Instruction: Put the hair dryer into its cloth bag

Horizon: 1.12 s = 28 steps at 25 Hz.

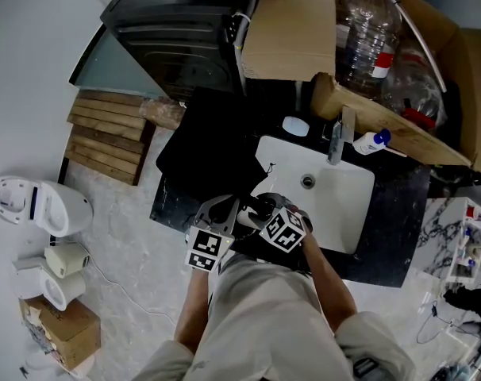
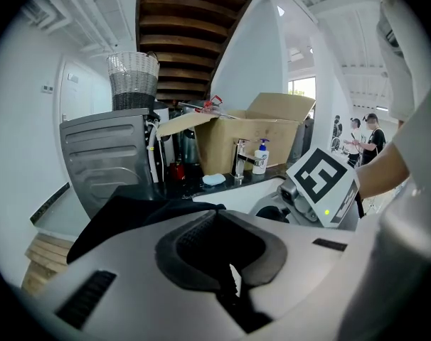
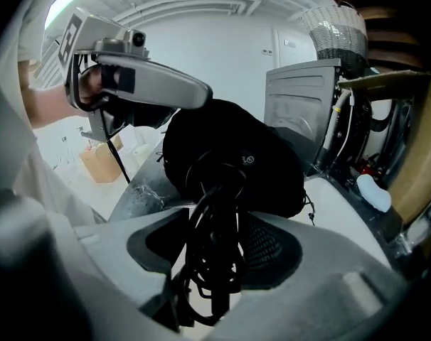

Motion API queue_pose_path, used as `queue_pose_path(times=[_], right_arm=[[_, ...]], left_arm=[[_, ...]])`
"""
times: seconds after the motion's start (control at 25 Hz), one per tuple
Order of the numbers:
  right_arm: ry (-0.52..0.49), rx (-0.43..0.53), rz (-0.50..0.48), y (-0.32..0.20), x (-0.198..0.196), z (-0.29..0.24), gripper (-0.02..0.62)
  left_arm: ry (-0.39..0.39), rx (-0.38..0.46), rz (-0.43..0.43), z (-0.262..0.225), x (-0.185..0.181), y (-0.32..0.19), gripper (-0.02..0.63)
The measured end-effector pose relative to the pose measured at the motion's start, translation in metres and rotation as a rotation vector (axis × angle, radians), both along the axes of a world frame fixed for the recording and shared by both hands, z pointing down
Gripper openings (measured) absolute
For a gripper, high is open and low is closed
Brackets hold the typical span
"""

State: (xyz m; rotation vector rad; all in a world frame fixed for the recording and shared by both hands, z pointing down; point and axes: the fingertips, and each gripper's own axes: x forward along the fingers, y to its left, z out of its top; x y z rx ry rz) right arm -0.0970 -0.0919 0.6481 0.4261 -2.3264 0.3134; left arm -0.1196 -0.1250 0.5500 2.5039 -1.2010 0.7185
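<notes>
The black cloth bag point(image 1: 209, 145) lies on the dark counter, its near edge lifted toward me. My left gripper point(image 1: 223, 215) is shut on that edge. In the left gripper view the jaws point(image 2: 217, 217) are closed and black cloth point(image 2: 123, 215) spreads beyond them. My right gripper point(image 1: 262, 210) is shut on the hair dryer point(image 1: 255, 205). In the right gripper view its coiled black cord point(image 3: 212, 261) fills the gap between the jaws point(image 3: 215, 215), and the dryer's front is pushed against the bag's mouth point(image 3: 237, 155). The left gripper point(image 3: 195, 94) holds the bag's top from the upper left.
A white sink point(image 1: 340, 213) with a faucet point(image 1: 336, 137) is just right of the grippers. A blue soap point(image 1: 296, 125) and a bottle point(image 1: 371, 141) stand behind it. A cardboard box point(image 1: 288, 30), a grey appliance point(image 1: 177, 38) and wooden slats point(image 1: 109, 137) line the back and left.
</notes>
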Motion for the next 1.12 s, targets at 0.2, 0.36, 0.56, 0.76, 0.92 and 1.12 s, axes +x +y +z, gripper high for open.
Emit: queue_pose_path(times=[0.2,0.36,0.56,0.76,0.92,1.12], right_arm=[[-0.006,-0.01,0.017,0.005,0.002,0.008,0.207],[-0.024,0.004,0.033,0.003,0.001,-0.001,0.206],[-0.032,0.004,0.044,0.0,-0.003,-0.01,0.204],[-0.045,0.011,0.055,-0.007,-0.01,-0.017,0.202],[-0.048,0.022,0.066,-0.017,-0.017,-0.018,0.202],[-0.05,0.035,0.079,-0.029,-0.029,-0.017,0.202]], left_arm=[[-0.002,0.0,-0.004,0.0,-0.001,0.002,0.011],[-0.004,-0.001,0.001,0.0,-0.001,0.005,0.011],[0.007,-0.004,0.015,0.001,0.002,0.01,0.011],[0.041,-0.011,0.022,-0.001,0.004,0.013,0.011],[0.062,-0.014,0.026,-0.002,0.003,0.016,0.011],[0.07,-0.013,0.034,-0.002,0.003,0.018,0.011]])
